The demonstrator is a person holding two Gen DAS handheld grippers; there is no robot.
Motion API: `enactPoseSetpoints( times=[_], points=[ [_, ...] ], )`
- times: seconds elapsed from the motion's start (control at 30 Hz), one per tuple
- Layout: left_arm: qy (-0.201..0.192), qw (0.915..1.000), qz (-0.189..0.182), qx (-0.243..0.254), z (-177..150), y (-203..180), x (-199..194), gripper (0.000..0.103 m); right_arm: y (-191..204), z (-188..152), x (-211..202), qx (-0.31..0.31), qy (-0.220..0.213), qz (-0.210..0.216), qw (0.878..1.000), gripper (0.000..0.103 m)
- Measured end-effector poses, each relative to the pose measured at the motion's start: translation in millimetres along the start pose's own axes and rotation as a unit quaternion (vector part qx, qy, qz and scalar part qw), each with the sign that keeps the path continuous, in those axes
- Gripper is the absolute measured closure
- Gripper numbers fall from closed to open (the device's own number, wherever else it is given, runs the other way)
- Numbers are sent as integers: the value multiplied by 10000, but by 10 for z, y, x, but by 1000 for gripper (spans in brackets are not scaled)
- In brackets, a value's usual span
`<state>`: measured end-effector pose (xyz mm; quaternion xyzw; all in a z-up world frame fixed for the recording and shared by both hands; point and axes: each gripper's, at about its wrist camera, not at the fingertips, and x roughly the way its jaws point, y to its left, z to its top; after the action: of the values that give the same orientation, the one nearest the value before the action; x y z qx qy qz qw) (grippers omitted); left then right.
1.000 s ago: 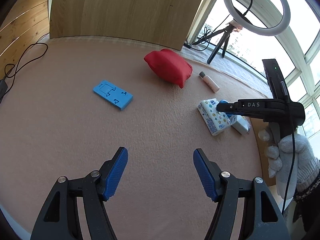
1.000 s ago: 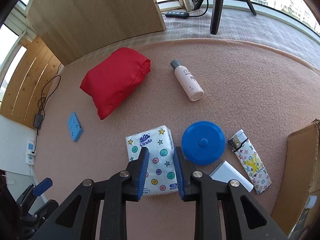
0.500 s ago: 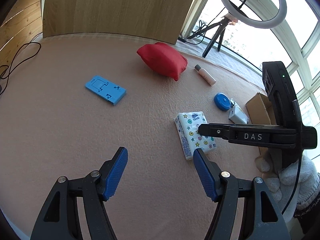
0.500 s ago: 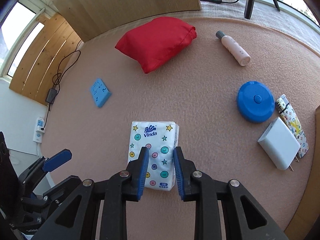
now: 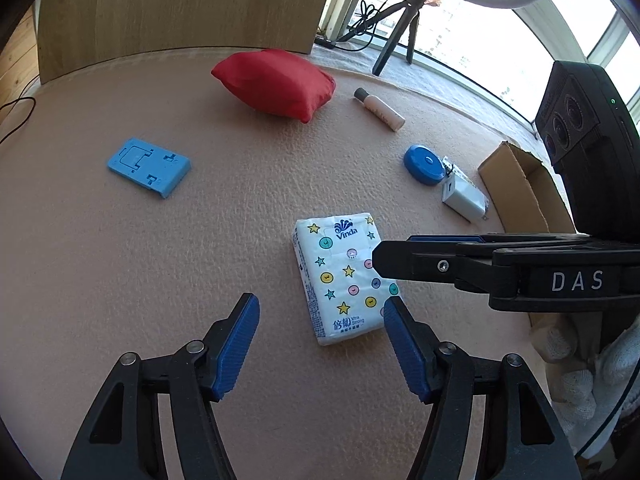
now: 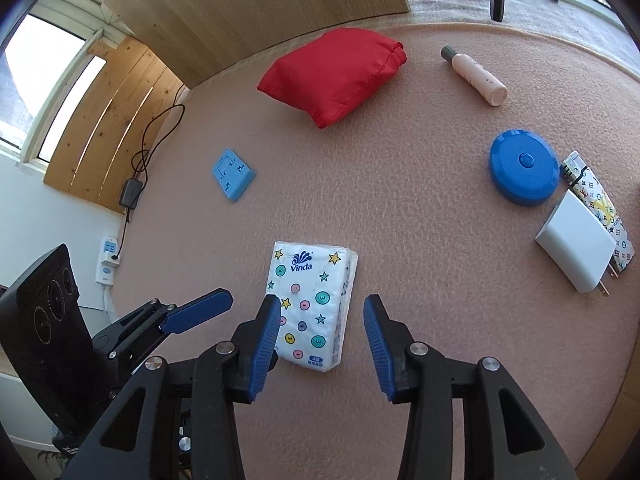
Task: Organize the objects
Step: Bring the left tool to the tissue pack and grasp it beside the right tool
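The pink felt mat (image 6: 400,208) still carries everything: nothing has gone into the cardboard box (image 5: 520,188) at its right edge, so the sorting looks barely begun. The biggest thing on it, the red fabric pouch (image 6: 336,72), lies at the far side, well apart from the rest.

What has changed is the right gripper (image 6: 322,342). A second ago its blue pads were nearly together over the Vinda tissue pack (image 6: 312,300); now they stand wide apart, one pad over the pack's left edge and the other off its right side. From the left wrist view that gripper (image 5: 380,256) hangs over the pack's right edge, and whether it touches I cannot tell. To my eye, it has opened to straddle the pack and is about to close on it. The left gripper (image 5: 320,340) is spread just as before, empty, just short of the pack's near end.

The pack lies flat in the middle of the mat, closer to both tools than it was. Beyond it sit the blue phone stand (image 6: 233,180) to the left, the blue round tape measure (image 6: 524,172) to the right beside the white charger (image 6: 576,252) and patterned lighter (image 6: 600,208), and the pink bottle (image 6: 476,76) farther back.
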<state>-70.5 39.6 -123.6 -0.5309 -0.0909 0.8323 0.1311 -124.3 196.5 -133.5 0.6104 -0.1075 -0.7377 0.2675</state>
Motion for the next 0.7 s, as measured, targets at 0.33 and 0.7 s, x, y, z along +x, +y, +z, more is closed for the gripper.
enactPoseSetpoints(
  times=[0.33,0.7],
  points=[
    [182,9993,-332,-73,43,-68,196,52,-1,-3,106,-39,152,-3,9999,64],
    [137,9991,-383,-68,43,-161,171,59,-1,-65,25,-62,76,-27,9999,67]
  ],
)
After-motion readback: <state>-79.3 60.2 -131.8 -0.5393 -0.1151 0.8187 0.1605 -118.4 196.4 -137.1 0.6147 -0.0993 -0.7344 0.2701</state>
